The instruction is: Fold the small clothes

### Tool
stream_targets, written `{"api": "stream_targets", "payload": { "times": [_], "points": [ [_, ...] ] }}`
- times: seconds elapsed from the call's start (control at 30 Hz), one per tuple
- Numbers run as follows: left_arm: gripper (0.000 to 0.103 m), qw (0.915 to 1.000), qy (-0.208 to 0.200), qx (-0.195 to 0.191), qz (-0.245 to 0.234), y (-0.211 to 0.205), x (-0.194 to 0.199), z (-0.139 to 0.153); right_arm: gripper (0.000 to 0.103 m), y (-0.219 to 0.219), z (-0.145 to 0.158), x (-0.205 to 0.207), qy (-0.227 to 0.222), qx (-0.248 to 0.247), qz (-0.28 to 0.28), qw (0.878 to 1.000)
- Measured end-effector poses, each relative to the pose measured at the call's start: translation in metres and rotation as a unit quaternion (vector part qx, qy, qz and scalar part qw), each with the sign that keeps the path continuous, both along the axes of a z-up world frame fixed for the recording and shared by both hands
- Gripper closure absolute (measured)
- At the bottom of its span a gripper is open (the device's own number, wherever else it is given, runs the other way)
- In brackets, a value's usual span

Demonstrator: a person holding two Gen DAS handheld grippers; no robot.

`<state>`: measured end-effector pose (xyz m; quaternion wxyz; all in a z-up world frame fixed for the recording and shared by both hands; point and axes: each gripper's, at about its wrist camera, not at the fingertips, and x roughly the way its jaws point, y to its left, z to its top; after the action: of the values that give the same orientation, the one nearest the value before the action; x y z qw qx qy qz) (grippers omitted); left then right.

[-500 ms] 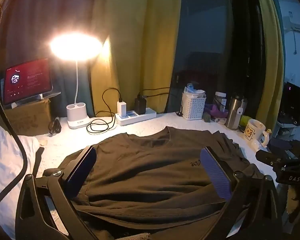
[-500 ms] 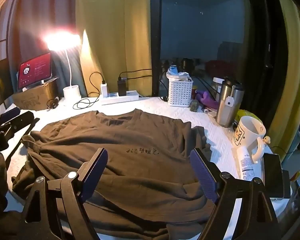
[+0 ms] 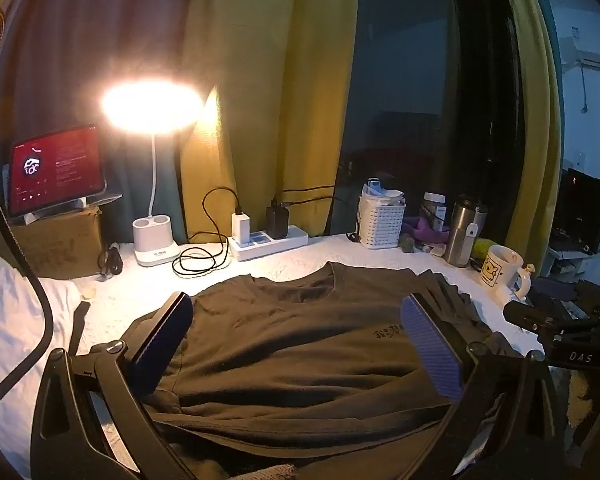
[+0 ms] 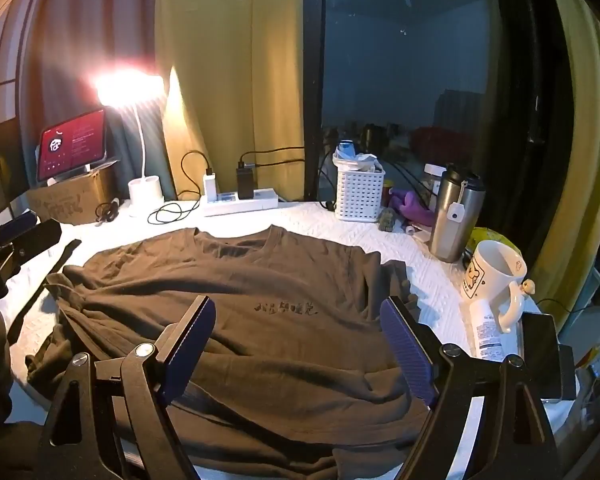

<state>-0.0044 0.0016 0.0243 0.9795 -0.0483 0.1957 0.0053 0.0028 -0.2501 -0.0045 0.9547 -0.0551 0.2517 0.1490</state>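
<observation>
A dark brown T-shirt [image 3: 308, 344] lies spread face up on the white table cover, collar toward the window, with small chest lettering; it also shows in the right wrist view [image 4: 260, 304]. Its left side and hem are rumpled. My left gripper [image 3: 296, 332] is open and empty, held above the shirt's lower middle. My right gripper [image 4: 298, 328] is open and empty above the shirt's lower right part. Each gripper shows at the edge of the other's view.
Along the back stand a lit desk lamp [image 3: 154, 216], a tablet [image 3: 56, 168] on a cardboard box, a power strip [image 3: 268, 238] with cables and a white basket [image 3: 381, 222]. A steel tumbler [image 4: 454, 216], a mug [image 4: 494, 280] and a phone [image 4: 542, 356] sit at the right.
Both grippers have shifted only slightly over the shirt. The shirt has not moved.
</observation>
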Motion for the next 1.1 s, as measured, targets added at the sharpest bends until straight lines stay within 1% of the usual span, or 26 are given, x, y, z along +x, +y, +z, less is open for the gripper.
{"api": "stream_targets", "payload": {
  "times": [0.03,0.33,0.5,0.77,1.1],
  "points": [
    [0.001,1.0000,-0.005,0.003,-0.001,-0.002,-0.005,-0.004,0.017,-0.003,-0.004,-0.004,-0.007,0.000,0.003,1.000],
    [0.001,0.9999,-0.016,-0.003,0.005,0.001,-0.006,0.000,0.017,-0.004,-0.004,-0.003,-0.007,-0.001,0.002,1.000],
    [0.001,0.9997,-0.021,0.012,0.004,-0.004,-0.010,0.001,0.017,-0.004,-0.004,-0.004,-0.007,0.000,0.002,1.000],
    [0.001,0.9997,-0.019,0.014,0.005,-0.008,-0.014,-0.002,0.017,-0.005,0.001,-0.005,-0.010,0.001,0.000,1.000],
    [0.001,0.9998,-0.016,0.012,0.005,-0.009,-0.015,-0.003,0.017,-0.005,0.000,-0.007,-0.017,0.002,0.000,1.000]
  ]
}}
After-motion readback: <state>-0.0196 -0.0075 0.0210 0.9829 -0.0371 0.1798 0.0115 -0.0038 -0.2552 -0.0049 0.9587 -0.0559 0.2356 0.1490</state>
